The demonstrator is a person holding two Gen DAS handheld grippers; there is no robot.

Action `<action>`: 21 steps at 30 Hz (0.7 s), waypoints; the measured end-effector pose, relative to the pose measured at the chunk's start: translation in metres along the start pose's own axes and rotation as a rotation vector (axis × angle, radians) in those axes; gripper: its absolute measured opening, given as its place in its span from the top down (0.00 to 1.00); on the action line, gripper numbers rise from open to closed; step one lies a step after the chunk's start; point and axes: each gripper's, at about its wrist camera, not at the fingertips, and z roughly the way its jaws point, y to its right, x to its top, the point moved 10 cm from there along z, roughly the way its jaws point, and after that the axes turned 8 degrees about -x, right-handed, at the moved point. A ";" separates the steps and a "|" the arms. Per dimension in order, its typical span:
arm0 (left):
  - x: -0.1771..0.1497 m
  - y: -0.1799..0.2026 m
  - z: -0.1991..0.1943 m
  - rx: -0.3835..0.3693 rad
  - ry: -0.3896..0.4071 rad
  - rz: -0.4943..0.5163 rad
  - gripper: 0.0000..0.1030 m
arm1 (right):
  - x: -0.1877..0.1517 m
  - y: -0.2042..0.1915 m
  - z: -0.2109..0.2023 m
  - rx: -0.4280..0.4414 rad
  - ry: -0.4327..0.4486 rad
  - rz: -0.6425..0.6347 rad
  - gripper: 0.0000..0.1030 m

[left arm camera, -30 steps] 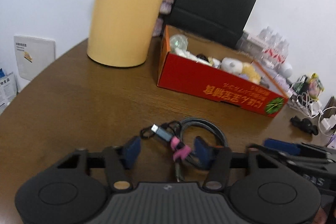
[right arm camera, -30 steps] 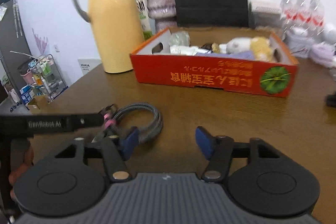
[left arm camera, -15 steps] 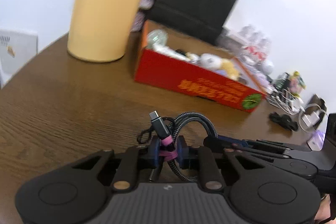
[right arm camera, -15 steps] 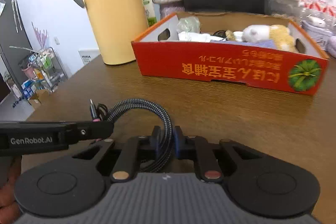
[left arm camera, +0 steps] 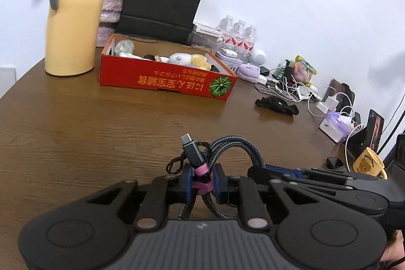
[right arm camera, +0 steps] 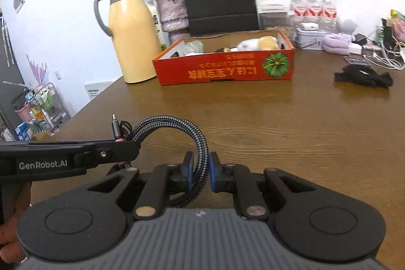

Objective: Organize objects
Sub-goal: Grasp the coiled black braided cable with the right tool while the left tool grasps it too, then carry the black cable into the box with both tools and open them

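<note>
A coiled braided grey USB cable (left arm camera: 227, 146) with a pink tie is held above the brown table by both grippers. My left gripper (left arm camera: 201, 181) is shut on the cable at its pink tie, with the plug pointing up. My right gripper (right arm camera: 200, 170) is shut on the cable's loop (right arm camera: 177, 128). The right gripper shows at the right in the left wrist view (left arm camera: 298, 175), and the left gripper at the left in the right wrist view (right arm camera: 76, 156). A red cardboard box (left arm camera: 167, 82) with several small items stands further back; it also shows in the right wrist view (right arm camera: 225, 67).
A yellow thermos jug (left arm camera: 71, 17), a vase of dried flowers (right arm camera: 172, 14) and a black paper bag (left arm camera: 162, 6) stand behind the box. Water bottles (left arm camera: 238, 37), chargers and white cables (left arm camera: 324, 98), a black cloth item (left arm camera: 277, 103) and a yellow mug (left arm camera: 368, 165) lie at the right.
Both grippers closed on the cable, which lay on the table a second ago. They have lifted it, and both views now look from higher up.
</note>
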 end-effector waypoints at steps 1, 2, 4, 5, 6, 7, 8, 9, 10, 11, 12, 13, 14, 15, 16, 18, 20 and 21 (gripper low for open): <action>0.001 0.002 0.002 0.003 0.002 0.008 0.85 | 0.000 0.002 -0.001 -0.002 0.003 0.003 0.87; 0.004 0.002 0.004 0.005 0.003 0.011 0.85 | 0.001 0.003 -0.001 -0.005 0.007 0.002 0.87; 0.012 -0.001 0.010 0.005 0.004 0.015 0.85 | 0.005 0.004 0.002 -0.006 0.015 0.005 0.87; 0.019 -0.004 0.013 0.001 0.006 0.015 0.85 | 0.008 0.005 0.005 -0.006 0.017 0.004 0.87; 0.028 -0.007 0.018 -0.006 0.009 0.017 0.85 | 0.014 0.006 0.010 -0.006 0.023 0.001 0.87; 0.041 -0.009 0.025 -0.016 0.015 0.028 0.85 | 0.023 0.007 0.015 -0.009 0.031 -0.006 0.87; 0.053 -0.012 0.031 -0.028 0.023 0.043 0.85 | 0.033 0.008 0.021 -0.016 0.043 -0.017 0.87; 0.068 -0.015 0.039 -0.034 0.033 0.057 0.85 | 0.047 0.010 0.029 -0.028 0.061 -0.030 0.87; 0.085 -0.017 0.047 -0.031 0.048 0.074 0.85 | 0.060 0.012 0.036 -0.036 0.074 -0.035 0.87; 0.102 -0.020 0.054 -0.027 0.064 0.100 0.85 | 0.076 0.014 0.044 -0.043 0.095 -0.040 0.87; 0.119 -0.025 0.062 -0.022 0.077 0.118 0.85 | 0.095 0.014 0.056 -0.052 0.112 -0.052 0.87; 0.136 -0.031 0.070 -0.014 0.086 0.129 0.85 | 0.109 0.015 0.066 -0.058 0.121 -0.059 0.87; 0.157 -0.042 0.083 -0.006 0.090 0.128 0.85 | 0.127 0.015 0.078 -0.062 0.137 -0.070 0.87; 0.174 -0.051 0.094 0.004 0.092 0.119 0.85 | 0.147 0.015 0.094 -0.061 0.144 -0.083 0.87; 0.191 -0.062 0.108 0.020 0.093 0.107 0.85 | 0.163 0.015 0.111 -0.055 0.139 -0.089 0.87; 0.220 -0.089 0.144 0.046 0.062 0.078 0.85 | 0.195 0.016 0.154 -0.024 0.108 -0.078 0.87; 0.244 -0.118 0.180 0.070 0.022 0.029 0.85 | 0.223 0.017 0.198 -0.027 0.071 -0.076 0.88; 0.254 -0.130 0.194 0.079 0.003 0.027 0.85 | 0.233 0.016 0.217 -0.032 0.047 -0.088 0.88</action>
